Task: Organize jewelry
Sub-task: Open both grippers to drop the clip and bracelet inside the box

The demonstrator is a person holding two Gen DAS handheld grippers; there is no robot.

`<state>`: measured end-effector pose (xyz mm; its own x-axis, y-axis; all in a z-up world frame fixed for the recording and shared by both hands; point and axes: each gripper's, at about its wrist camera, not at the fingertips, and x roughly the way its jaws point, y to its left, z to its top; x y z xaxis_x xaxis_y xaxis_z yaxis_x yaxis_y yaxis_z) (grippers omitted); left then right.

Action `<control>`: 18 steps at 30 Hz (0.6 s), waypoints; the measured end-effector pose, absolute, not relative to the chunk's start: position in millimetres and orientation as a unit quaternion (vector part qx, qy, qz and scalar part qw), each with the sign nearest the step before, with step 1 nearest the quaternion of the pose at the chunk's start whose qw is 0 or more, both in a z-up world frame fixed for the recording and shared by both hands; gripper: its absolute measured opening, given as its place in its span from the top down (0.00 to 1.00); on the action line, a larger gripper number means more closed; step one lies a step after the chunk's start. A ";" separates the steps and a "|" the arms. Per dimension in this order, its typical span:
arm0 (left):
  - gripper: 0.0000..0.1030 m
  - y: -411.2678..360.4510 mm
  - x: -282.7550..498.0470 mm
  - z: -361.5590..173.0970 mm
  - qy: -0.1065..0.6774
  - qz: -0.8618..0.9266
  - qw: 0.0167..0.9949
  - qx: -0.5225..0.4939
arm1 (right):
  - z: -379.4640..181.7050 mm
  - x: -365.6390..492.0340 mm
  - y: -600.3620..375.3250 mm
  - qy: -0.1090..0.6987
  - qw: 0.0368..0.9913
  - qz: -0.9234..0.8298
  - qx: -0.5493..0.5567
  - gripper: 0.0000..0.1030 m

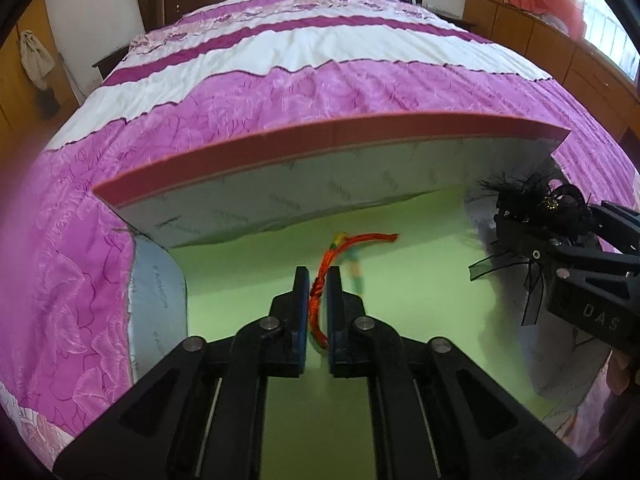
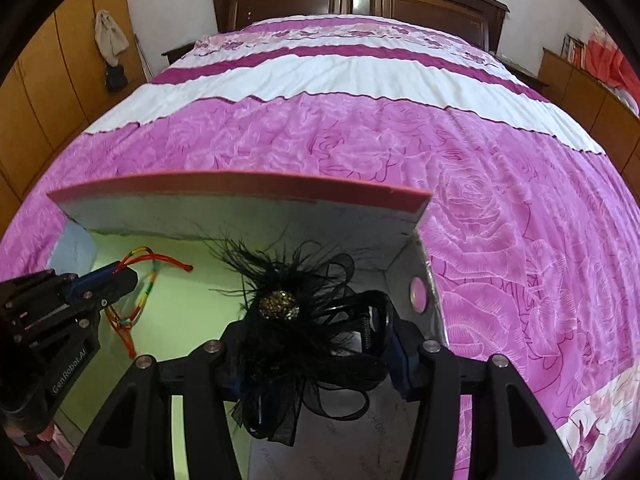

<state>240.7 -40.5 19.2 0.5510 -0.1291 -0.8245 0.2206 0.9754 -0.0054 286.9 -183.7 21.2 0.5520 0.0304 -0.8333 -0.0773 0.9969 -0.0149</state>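
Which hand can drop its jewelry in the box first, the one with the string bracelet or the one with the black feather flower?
Probably left. The left gripper hangs over the box's bare green floor, pinching the thin bracelet. The right gripper hangs by the box's right wall, clamping the bulky feather flower.

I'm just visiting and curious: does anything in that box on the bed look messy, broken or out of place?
Nothing looks damaged or spilled. The open box sits on the pink bedspread. The left tool is shut on a red braided cord bracelet, and the right tool grips a black feathered hair clip; both hang over the box's green floor.
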 end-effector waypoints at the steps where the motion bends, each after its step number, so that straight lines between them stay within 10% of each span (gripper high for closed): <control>1: 0.92 -40.5 240.7 19.2 0.464 -0.099 0.879 0.048 | 21.4 286.6 -184.0 0.473 0.880 0.034 -0.023 0.40; 6: 0.63 -36.8 239.2 25.5 0.459 -0.093 0.883 0.031 | 26.0 282.9 -185.3 0.470 0.881 0.049 -0.012 0.32; 18: 0.62 -30.6 213.7 56.5 0.418 -0.110 0.902 -0.006 | 59.1 250.1 -194.6 0.422 0.903 0.069 0.028 0.26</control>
<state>213.7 -30.6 56.5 0.6269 -0.2027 -0.7523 0.1929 0.9759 -0.1022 250.1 -194.6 59.1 0.6337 0.1482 -0.7592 -0.1007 0.9889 0.1090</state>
